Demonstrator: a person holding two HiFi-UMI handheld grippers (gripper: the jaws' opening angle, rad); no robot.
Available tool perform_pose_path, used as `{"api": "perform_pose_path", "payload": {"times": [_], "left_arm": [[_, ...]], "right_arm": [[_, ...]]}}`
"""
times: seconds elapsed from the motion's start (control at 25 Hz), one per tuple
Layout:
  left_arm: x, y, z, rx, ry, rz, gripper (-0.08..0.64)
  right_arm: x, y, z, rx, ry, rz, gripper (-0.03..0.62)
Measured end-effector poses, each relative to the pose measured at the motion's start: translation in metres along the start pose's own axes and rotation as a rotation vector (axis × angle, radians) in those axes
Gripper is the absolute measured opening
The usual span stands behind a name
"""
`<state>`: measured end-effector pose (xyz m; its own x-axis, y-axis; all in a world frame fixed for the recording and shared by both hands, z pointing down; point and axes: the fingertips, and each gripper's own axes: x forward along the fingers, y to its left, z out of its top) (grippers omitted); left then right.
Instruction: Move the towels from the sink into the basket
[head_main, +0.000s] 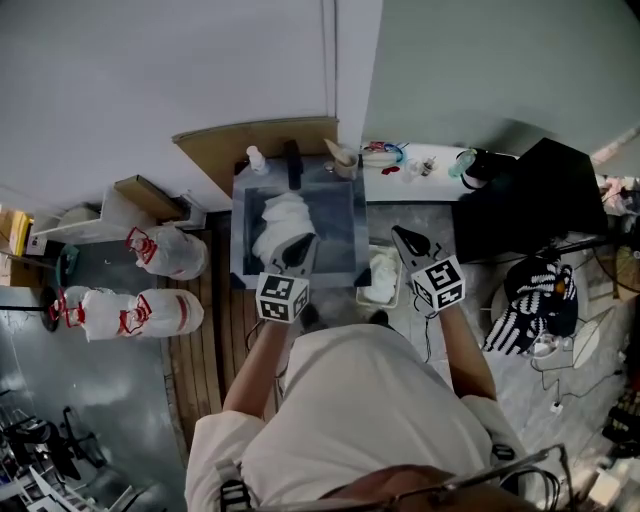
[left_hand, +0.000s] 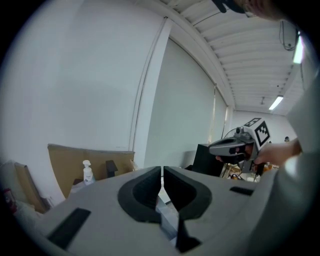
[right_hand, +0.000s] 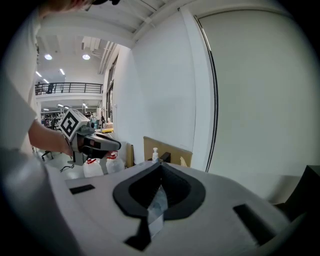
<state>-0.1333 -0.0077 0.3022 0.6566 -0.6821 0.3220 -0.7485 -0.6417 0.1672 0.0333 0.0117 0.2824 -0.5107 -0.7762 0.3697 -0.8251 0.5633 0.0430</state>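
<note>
White towels (head_main: 281, 225) lie heaped in the grey sink (head_main: 345, 215). To the sink's right, on the floor, stands the white basket (head_main: 398, 290) with a white towel (head_main: 381, 277) in it. My left gripper (head_main: 299, 245) hovers over the sink's front edge, just above the towels, jaws shut and nothing between them (left_hand: 162, 172). My right gripper (head_main: 399, 234) is held above the basket, also shut and empty (right_hand: 160, 167). Both point slightly downward toward the wall. Each shows in the other's view: the right gripper (left_hand: 220, 146) and the left gripper (right_hand: 107, 143).
A soap bottle (head_main: 257, 159) and a dark faucet (head_main: 293, 163) stand at the sink's back edge before a cardboard panel (head_main: 255, 138). White tied bags (head_main: 165, 252) lie at the left. A black box (head_main: 530, 200) and a cluttered counter (head_main: 420, 165) are at the right.
</note>
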Motion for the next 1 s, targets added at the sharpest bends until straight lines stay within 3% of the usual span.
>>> {"api": "perform_pose_path", "payload": {"times": [0.48, 1.0], "left_arm": [[-0.018, 0.054, -0.04, -0.067, 0.047, 0.073, 0.017], [-0.027, 0.126, -0.095, -0.127, 0.099, 0.16, 0.017]], "right_arm": [[0.071, 0.033, -0.018, 0.022, 0.066, 0.09, 0.01], [0.187, 0.092, -0.077, 0.029, 0.219, 0.238, 0.048]]}}
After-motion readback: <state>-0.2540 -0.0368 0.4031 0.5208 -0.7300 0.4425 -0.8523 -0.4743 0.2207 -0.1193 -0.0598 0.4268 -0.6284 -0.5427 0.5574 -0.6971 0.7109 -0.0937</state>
